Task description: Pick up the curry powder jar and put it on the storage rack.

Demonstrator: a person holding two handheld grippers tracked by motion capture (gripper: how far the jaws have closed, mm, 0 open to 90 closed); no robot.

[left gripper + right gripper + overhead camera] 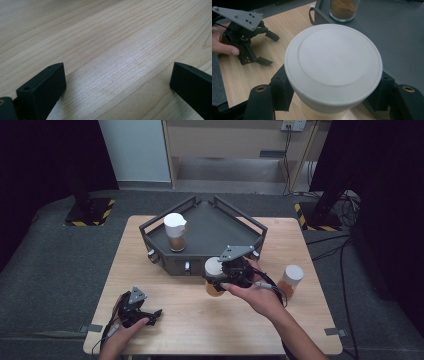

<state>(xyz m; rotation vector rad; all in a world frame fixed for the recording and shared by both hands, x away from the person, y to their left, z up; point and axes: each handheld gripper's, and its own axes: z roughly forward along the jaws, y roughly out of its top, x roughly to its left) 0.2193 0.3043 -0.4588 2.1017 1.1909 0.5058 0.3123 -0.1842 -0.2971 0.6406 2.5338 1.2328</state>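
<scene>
- Jar with white lid is clamped below the lid by the right claw, held just near the tray's front wall, presumably for loading beside the second jar.
- Left claw is rested apart on the desk, near left, out of the way.

At the centre of the frame my right hand-held gripper holds a jar just before the tray. A second jar stands in the tray's left part. A third jar stands on the surface at right. My left hand-held gripper rests lower left.
</scene>
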